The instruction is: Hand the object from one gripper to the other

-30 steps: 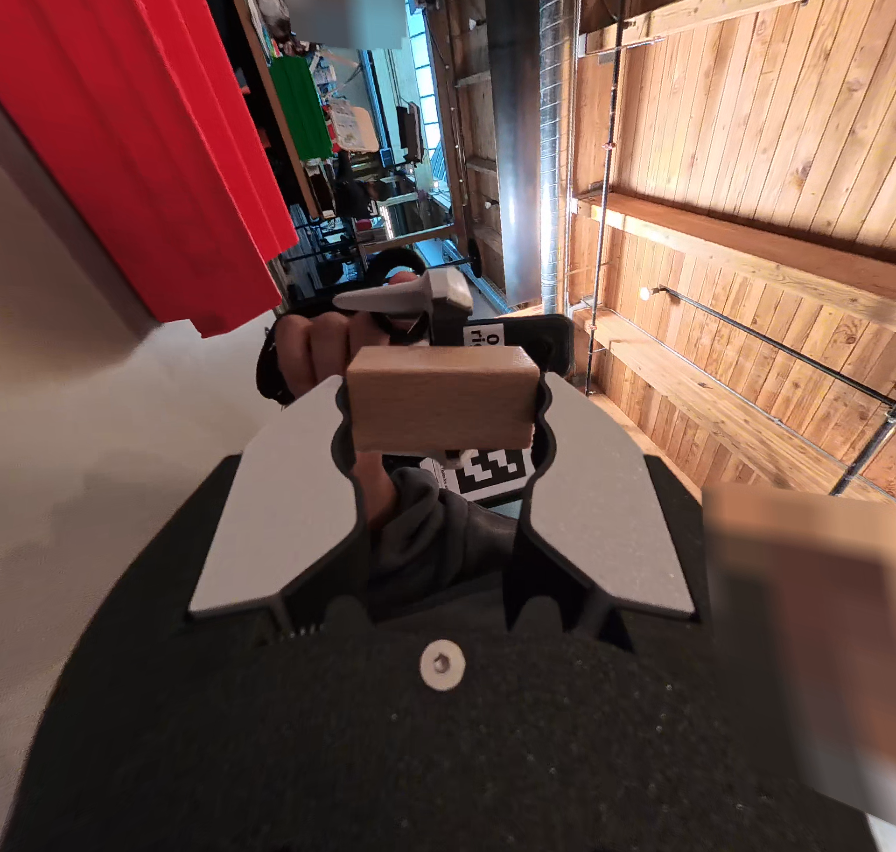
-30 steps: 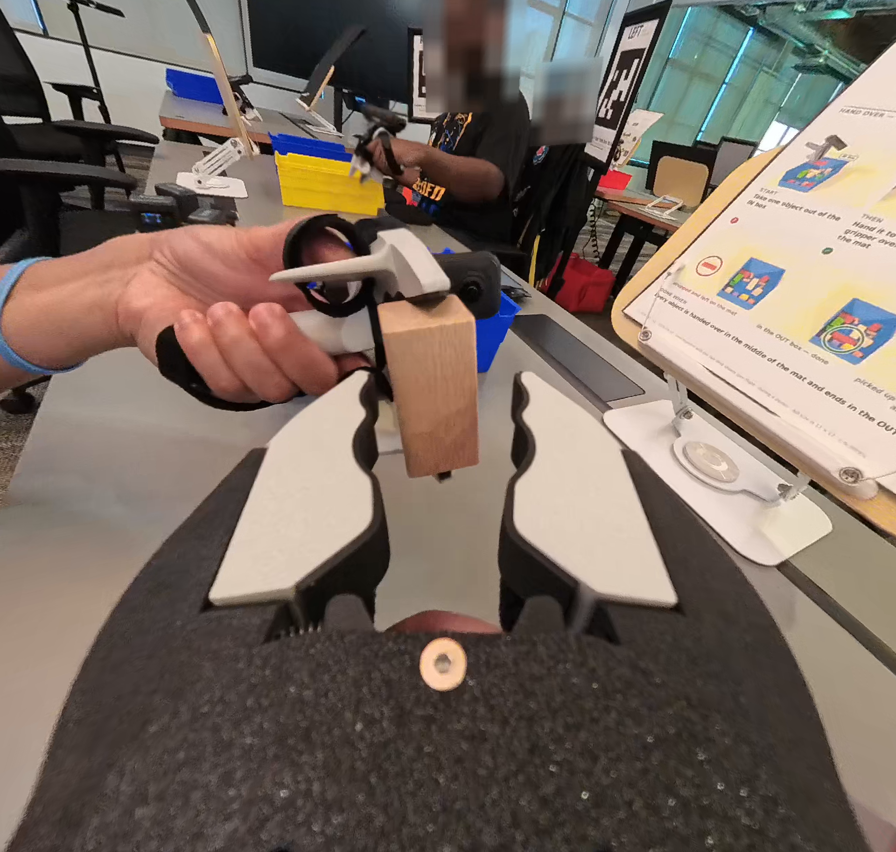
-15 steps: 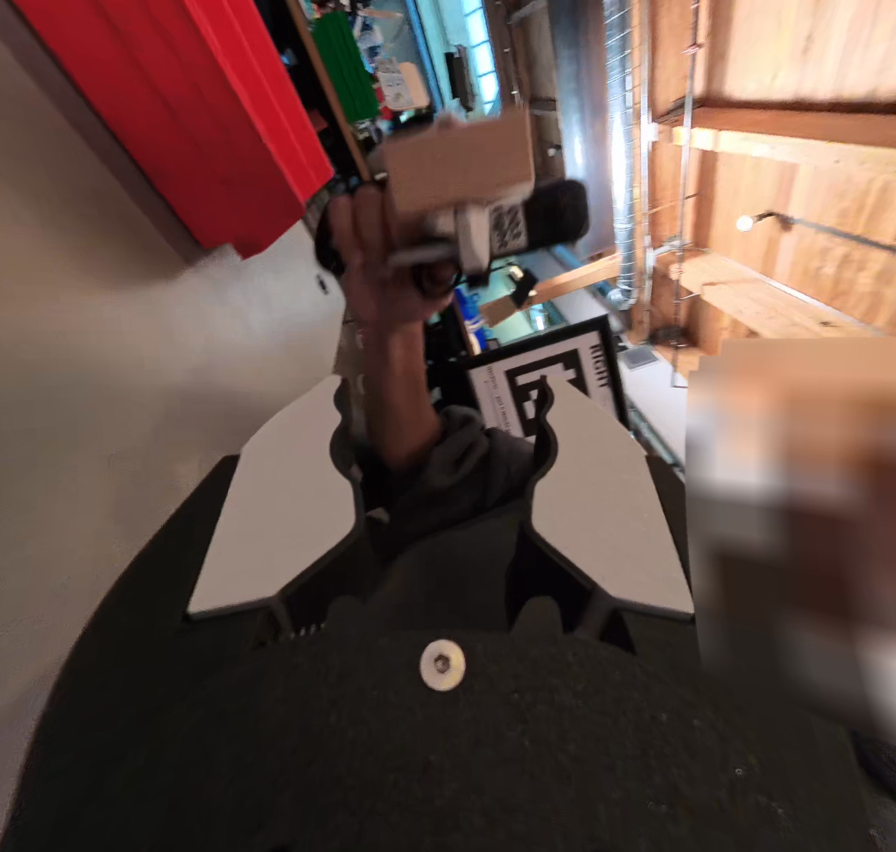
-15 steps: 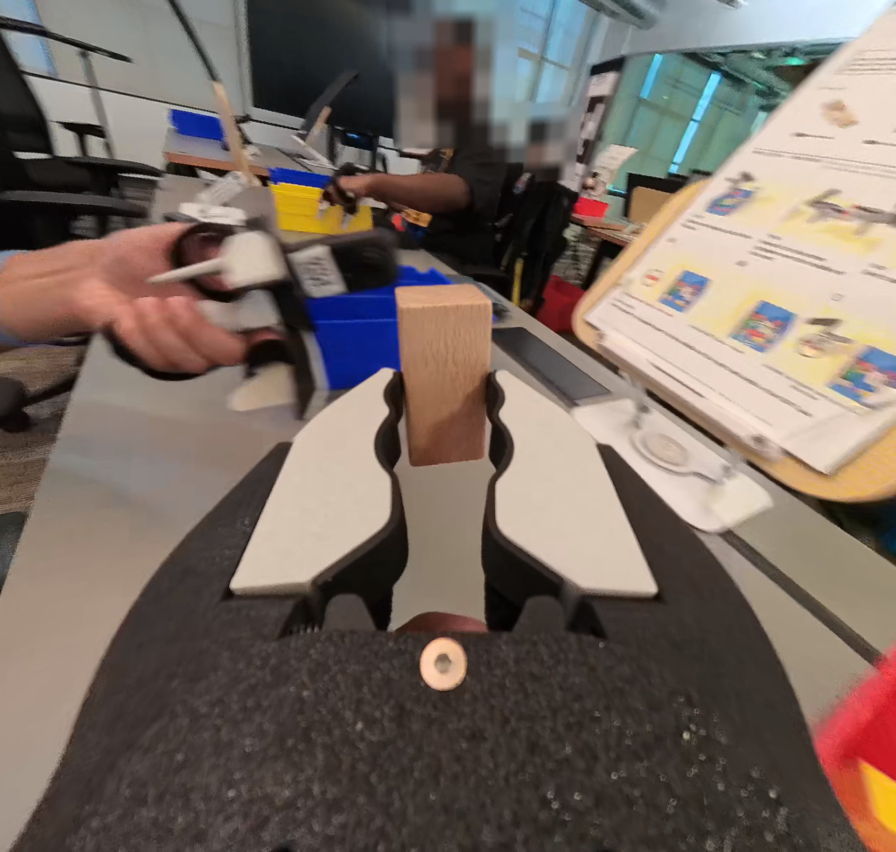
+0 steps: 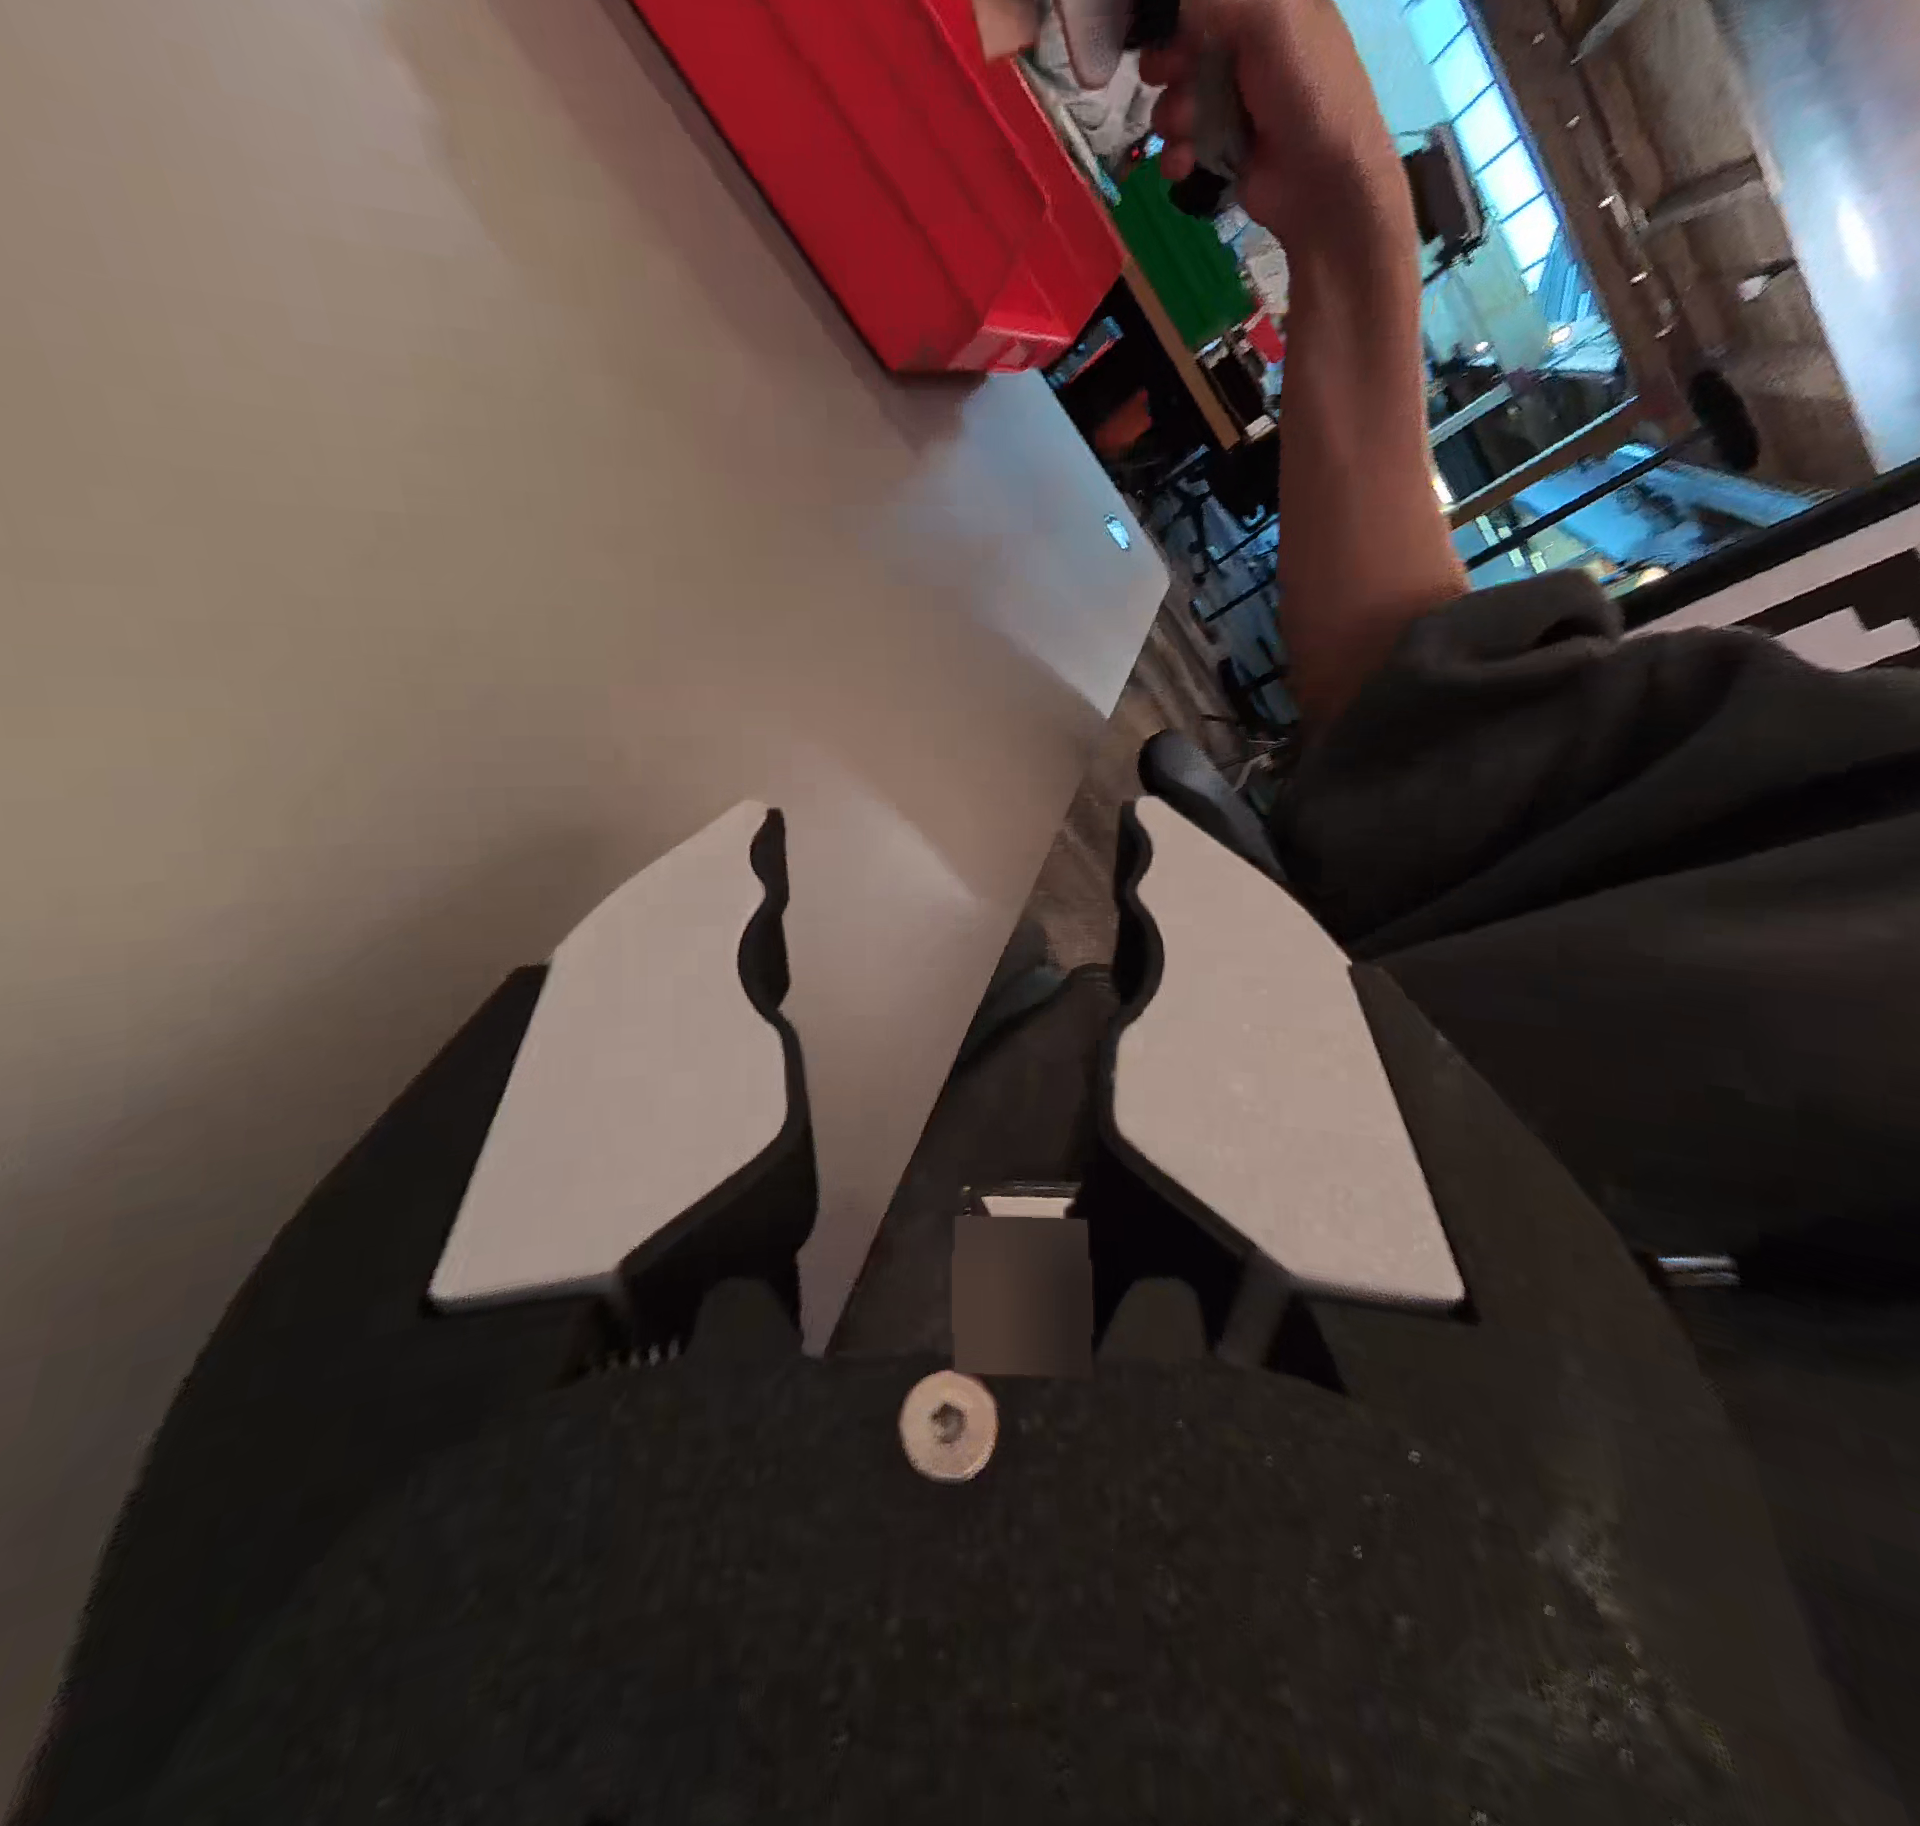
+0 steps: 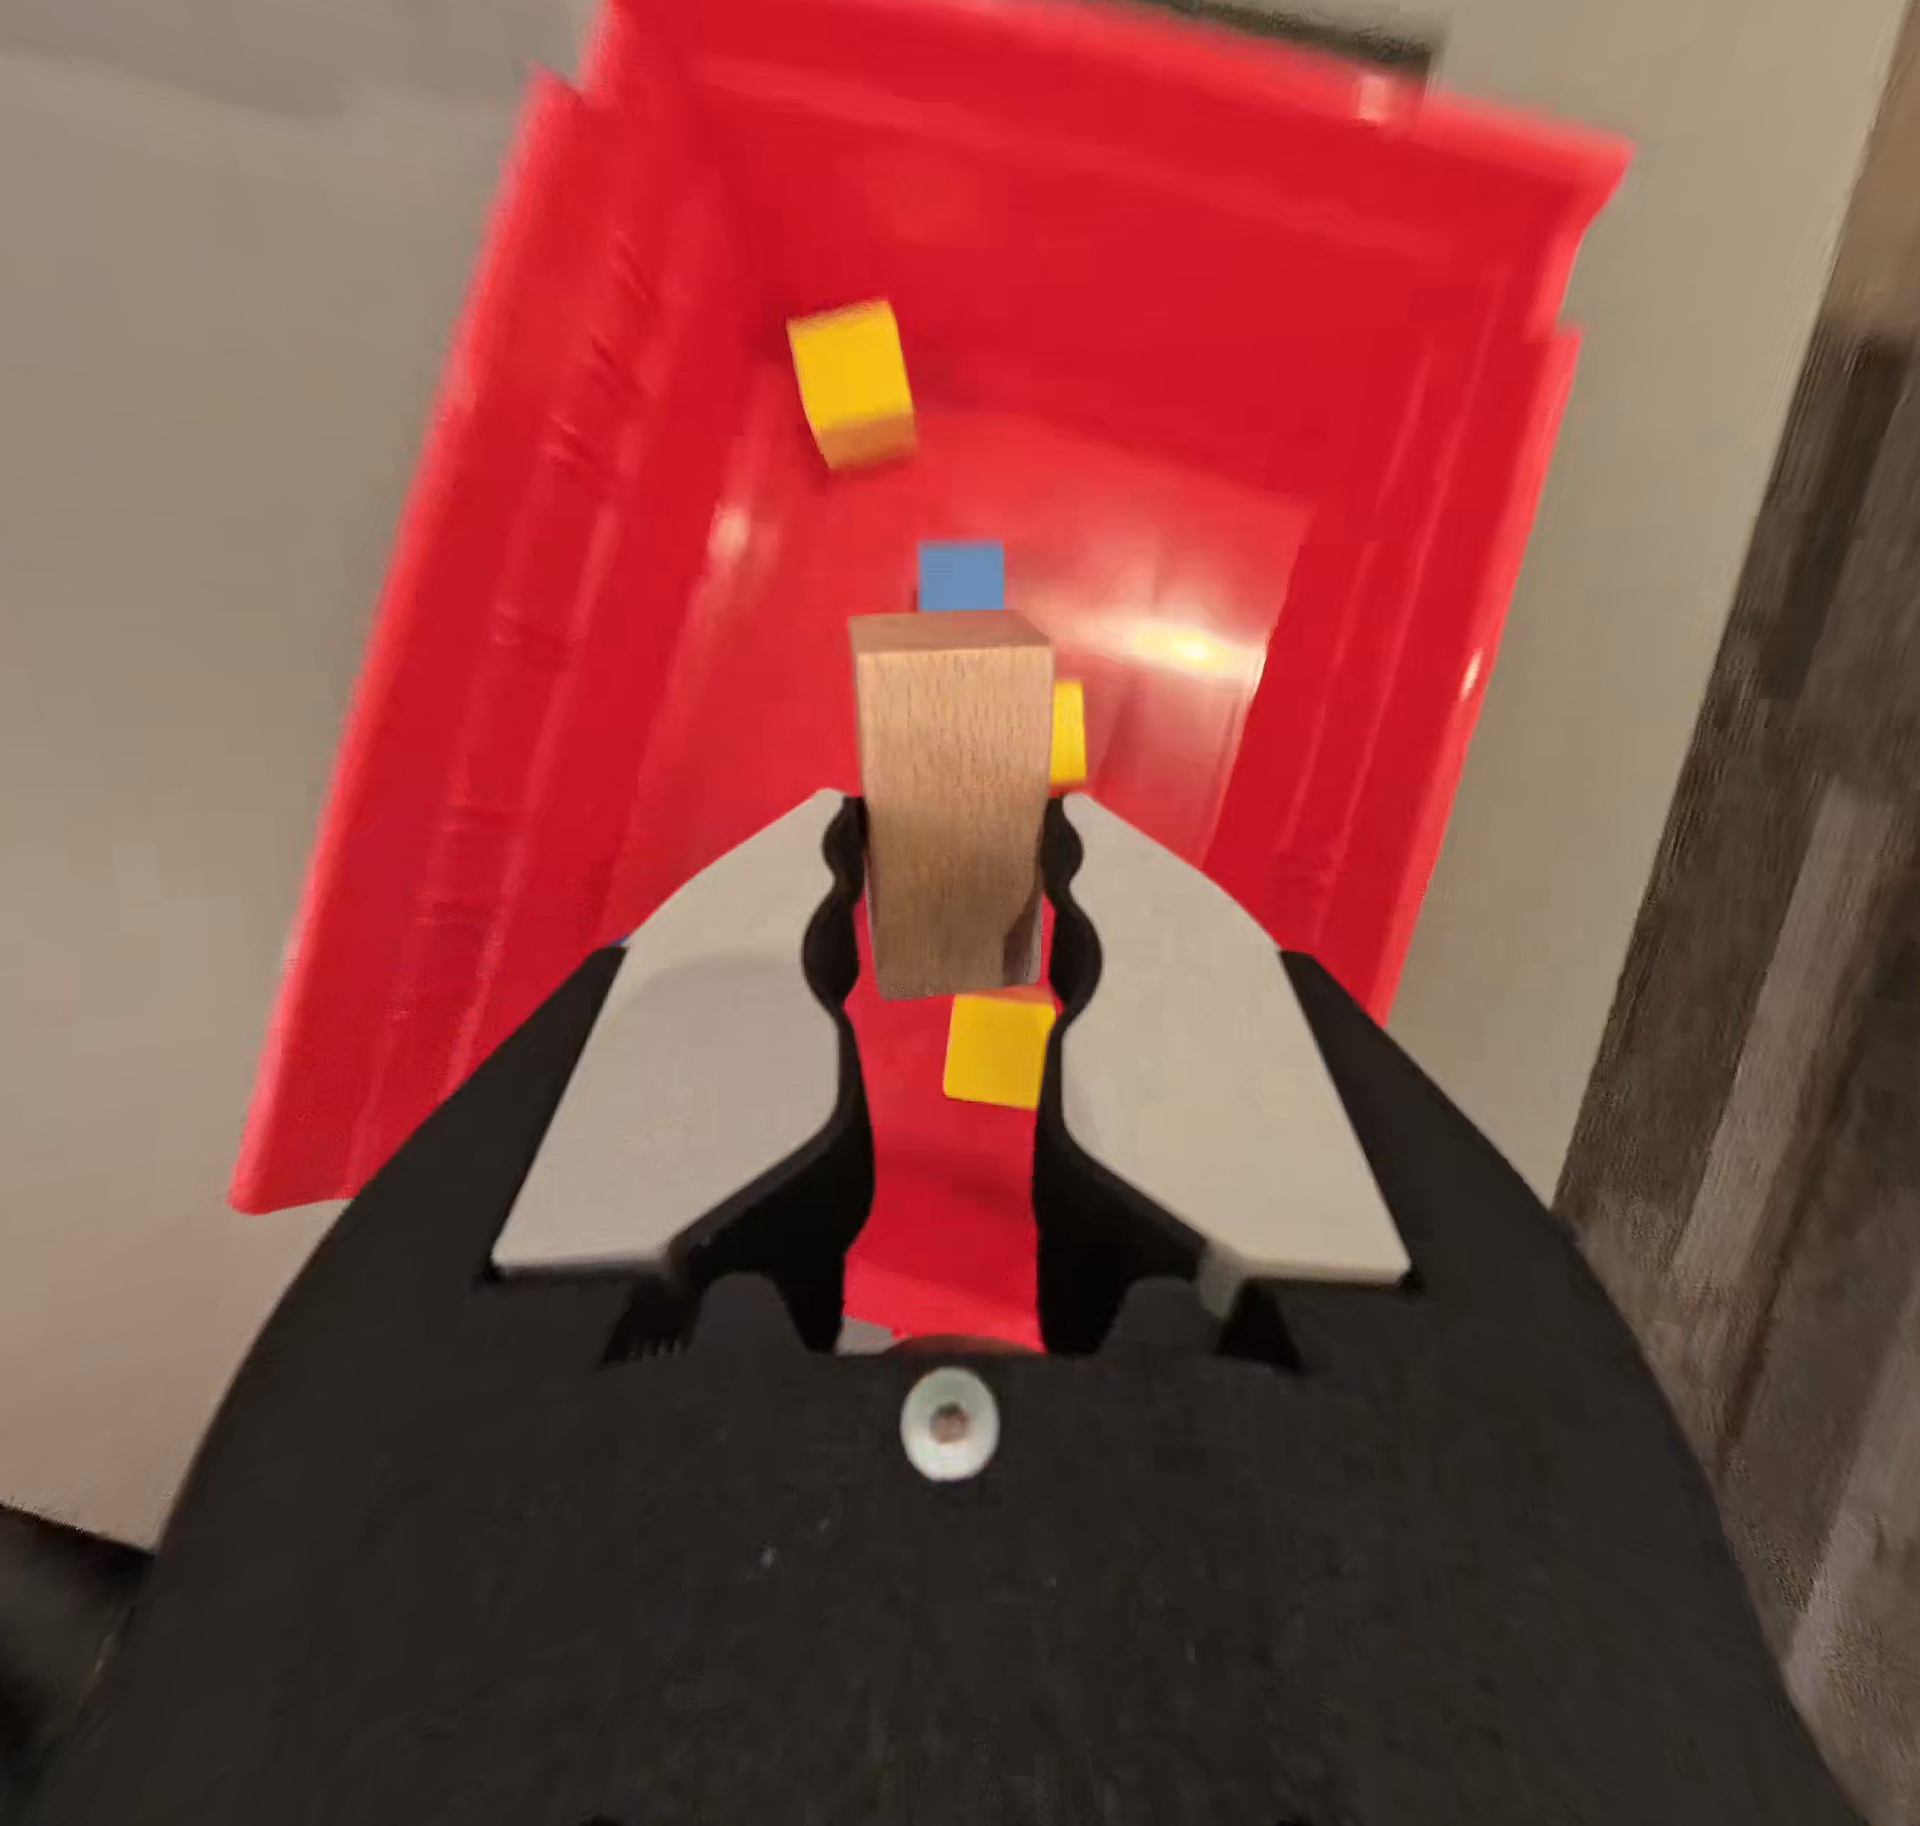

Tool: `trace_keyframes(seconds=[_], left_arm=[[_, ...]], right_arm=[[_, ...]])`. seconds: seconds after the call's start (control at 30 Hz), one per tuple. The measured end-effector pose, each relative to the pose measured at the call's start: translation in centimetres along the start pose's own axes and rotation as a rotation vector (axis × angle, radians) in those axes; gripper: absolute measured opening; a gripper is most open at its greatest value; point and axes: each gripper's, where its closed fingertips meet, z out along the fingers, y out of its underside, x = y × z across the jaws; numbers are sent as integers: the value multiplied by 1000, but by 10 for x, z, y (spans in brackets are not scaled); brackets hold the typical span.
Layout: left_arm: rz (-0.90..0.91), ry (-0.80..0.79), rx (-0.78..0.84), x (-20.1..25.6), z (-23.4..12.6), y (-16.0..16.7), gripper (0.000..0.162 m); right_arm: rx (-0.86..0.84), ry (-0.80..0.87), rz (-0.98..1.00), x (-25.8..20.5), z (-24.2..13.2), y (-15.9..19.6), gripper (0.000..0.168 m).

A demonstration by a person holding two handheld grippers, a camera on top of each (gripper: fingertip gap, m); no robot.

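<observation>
Handover looks done: right hand-held gripper (image 6: 951, 831) clamps the plain rectangular wooden block (image 6: 951, 800) above the red plastic bin (image 6: 1403, 342); left hand-held gripper (image 5: 951, 903) gapes empty. Lower before releasing, clear of the yellow cubes (image 6: 995, 1049).

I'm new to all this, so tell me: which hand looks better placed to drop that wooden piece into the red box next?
Right. The right gripper is shut on the wooden block, held over the open red bin. The left gripper is open, empty and off to the side, so it probably plays no part.
</observation>
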Motion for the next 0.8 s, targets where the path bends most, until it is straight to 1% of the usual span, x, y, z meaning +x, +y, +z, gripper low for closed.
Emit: trace_keyframes(seconds=[0.07,0.17,0.23,0.33,0.4,0.47,0.57,0.8], left_arm=[[6,-18,-11,-4,1,3,60],[-38,5,-23,-4,1,9,60],[-42,16,-16,-2,-2,9,60],[-16,-12,-17,-6,-5,8,60],[-6,-28,-27,-9,-6,7,60],[-8,-22,-28,-8,-6,6,59],[-18,-2,-38,-5,-5,7,59],[-6,-16,-71,-6,-2,12,60]], right_arm=[[-131,52,65,11,20,19,33],[-283,122,173,21,41,47,33],[-339,159,185,24,49,58,33],[-420,203,172,25,55,69,33],[-449,188,163,20,59,71,33],[-460,216,163,24,64,71,33],[-480,205,205,26,72,77,33],[-474,265,245,31,71,78,33]])
